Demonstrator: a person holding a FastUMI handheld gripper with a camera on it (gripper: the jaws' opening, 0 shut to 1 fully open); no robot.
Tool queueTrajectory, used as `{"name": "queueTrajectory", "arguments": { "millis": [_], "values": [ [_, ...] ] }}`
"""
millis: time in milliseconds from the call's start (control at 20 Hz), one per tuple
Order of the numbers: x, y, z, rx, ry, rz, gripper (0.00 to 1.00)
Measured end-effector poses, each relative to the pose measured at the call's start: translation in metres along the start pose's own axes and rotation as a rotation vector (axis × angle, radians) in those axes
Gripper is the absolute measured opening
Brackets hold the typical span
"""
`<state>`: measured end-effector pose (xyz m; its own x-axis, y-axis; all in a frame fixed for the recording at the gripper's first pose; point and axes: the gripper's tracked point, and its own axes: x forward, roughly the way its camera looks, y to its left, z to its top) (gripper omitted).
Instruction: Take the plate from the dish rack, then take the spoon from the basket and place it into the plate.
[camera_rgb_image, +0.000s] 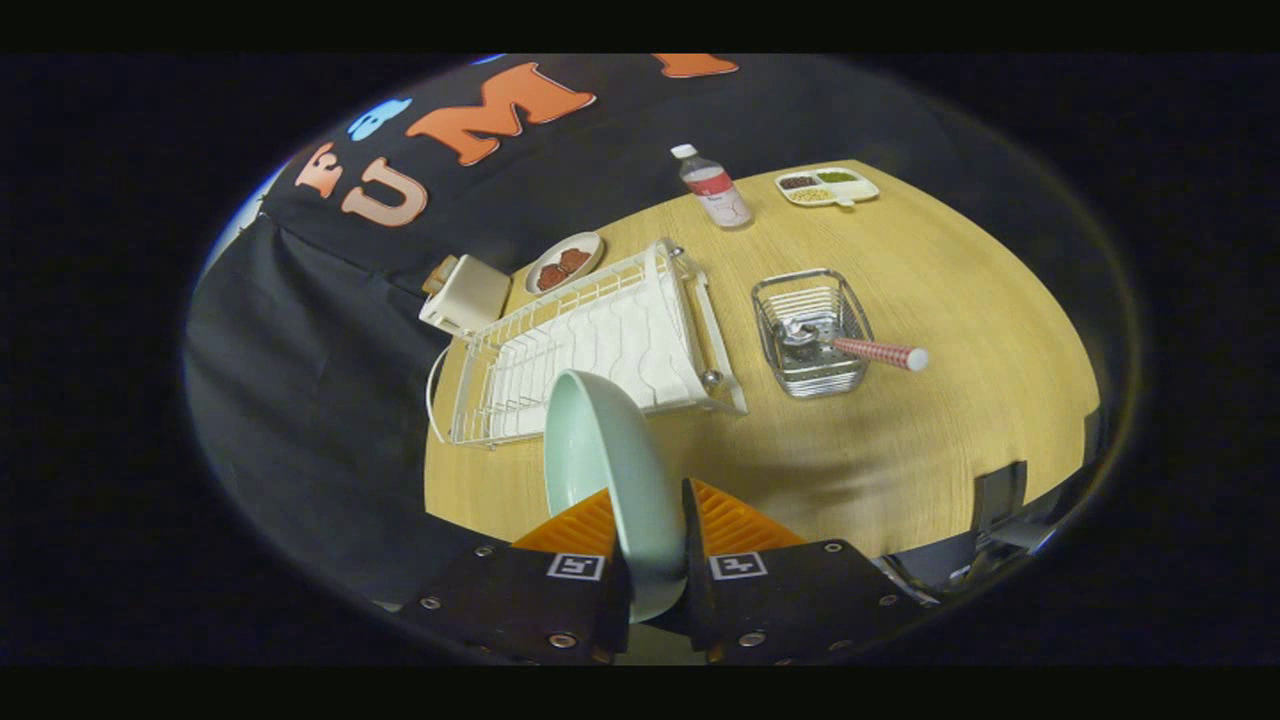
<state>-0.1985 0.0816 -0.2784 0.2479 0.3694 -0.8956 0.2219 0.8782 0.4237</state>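
A pale green plate (600, 460) stands on edge between my fingers, and my gripper (650, 520) is shut on its rim, holding it above the wooden table (950, 330). Beyond the plate lies the white wire dish rack (590, 345), with nothing in its slots. To the right of the rack sits a small wire basket (812, 332). In it rests a spoon (845, 342), its metal bowl down inside and its red-patterned handle with a white tip sticking out over the basket's right rim.
A plastic bottle (715, 187) and a white divided tray of food (827, 186) stand at the table's far side. A small plate with brown food (563, 264) and a cream box (465, 294) lie behind the rack. Dark clamps (1000, 505) grip the near table edge.
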Motion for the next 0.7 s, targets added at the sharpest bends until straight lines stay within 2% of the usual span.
{"name": "queueTrajectory", "arguments": {
  "millis": [200, 700],
  "values": [
    [0.018, -0.022, -0.016, 0.014, 0.006, 0.033, 0.24],
    [0.068, -0.044, -0.046, 0.159, 0.014, 0.138, 0.24]
  ]
}}
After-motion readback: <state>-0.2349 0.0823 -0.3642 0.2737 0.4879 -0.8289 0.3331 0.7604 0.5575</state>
